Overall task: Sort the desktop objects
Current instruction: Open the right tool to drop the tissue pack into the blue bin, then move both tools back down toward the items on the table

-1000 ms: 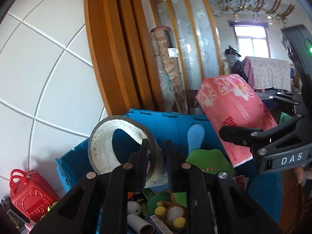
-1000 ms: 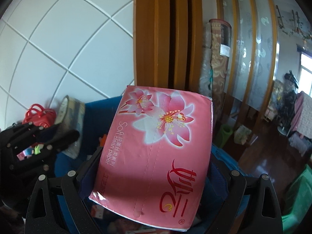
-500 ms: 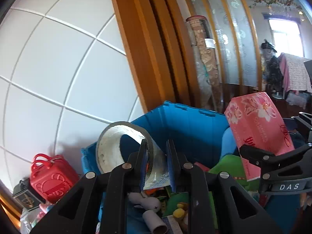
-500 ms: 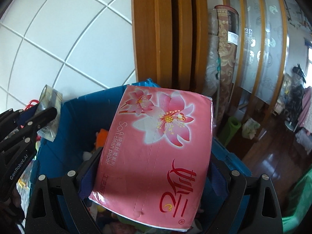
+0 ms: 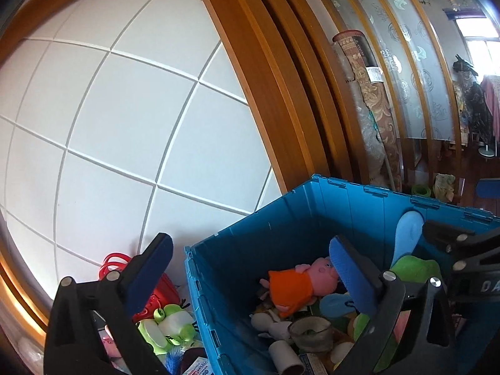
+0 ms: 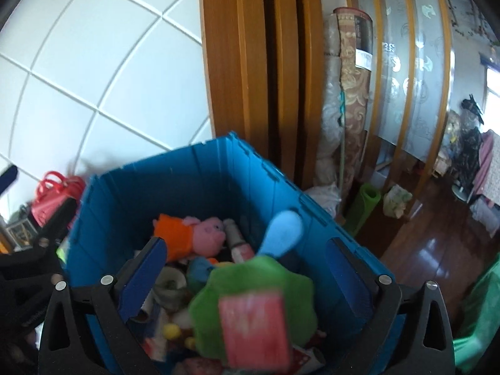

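**Operator:** Both claws are empty. My left gripper [image 5: 250, 268] has just sprung its jaws wide, with nothing between the pads. The tape roll [image 5: 309, 332] lies in the blue crate [image 5: 312, 206], low in the pile toward the near edge.

**Observer:** And the right one?

**Operator:** My right gripper [image 6: 247, 276] has just been opening too; its jaws stand fully apart. The pink tissue pack [image 6: 254, 328] is below them, blurred, on or just above the green plush [image 6: 218, 293] near the crate's near edge. I can't tell if it has settled.

**Observer:** How would those two handle if you had to take them again?

**Operator:** I judge the tissue pack light and soft, with a slick film wrap. It will dent under the pads, so I'd span its short width at mid-length and close gently. The tape roll looks stiff and light; I'd pinch through the ring wall, one pad inside and one outside.

**Observer:** What else is in there?

**Operator:** A pig plush in an orange dress [image 6: 193, 234] toward the far left corner, a blue spoon-shaped piece [image 6: 281, 231] standing toward the right wall. Outside the left wall, a red toy case [image 5: 153, 293] and a green frog toy [image 5: 168, 322] remain, probably next.
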A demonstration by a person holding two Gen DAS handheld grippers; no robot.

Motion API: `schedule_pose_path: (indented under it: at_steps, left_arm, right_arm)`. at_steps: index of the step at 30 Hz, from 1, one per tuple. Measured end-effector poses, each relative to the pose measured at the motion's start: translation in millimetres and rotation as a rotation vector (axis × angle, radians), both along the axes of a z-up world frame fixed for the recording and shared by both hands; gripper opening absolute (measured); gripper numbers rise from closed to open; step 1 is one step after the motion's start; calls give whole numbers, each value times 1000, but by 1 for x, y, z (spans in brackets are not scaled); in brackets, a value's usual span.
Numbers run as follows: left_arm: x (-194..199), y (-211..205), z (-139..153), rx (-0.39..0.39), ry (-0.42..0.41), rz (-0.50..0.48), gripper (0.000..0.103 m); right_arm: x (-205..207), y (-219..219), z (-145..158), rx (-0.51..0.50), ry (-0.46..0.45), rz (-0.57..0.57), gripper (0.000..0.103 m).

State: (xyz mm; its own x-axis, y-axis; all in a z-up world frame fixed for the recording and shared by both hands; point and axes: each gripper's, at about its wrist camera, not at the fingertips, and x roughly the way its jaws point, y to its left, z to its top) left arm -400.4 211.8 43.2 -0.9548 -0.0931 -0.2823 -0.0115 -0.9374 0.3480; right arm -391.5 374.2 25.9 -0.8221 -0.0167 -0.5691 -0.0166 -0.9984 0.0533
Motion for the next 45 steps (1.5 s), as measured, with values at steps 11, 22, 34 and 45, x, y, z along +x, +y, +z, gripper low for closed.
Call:
schedule_pose_path:
  at_steps: [11, 22, 34, 45]
  left_arm:
    - [27, -15, -4, 16, 17, 3, 102]
    - [59, -38, -17, 32, 16, 43, 102]
    - [89, -100, -42, 85, -6, 108, 102]
    - [112, -213, -82, 110, -59, 180, 102]
  right_arm:
    - [34, -2, 7, -24, 41, 9, 102]
    - [74, -10, -8, -66, 48, 36, 102]
    - [102, -47, -5, -61, 94, 65, 102]
    - [101, -148, -9, -45, 76, 153, 102]
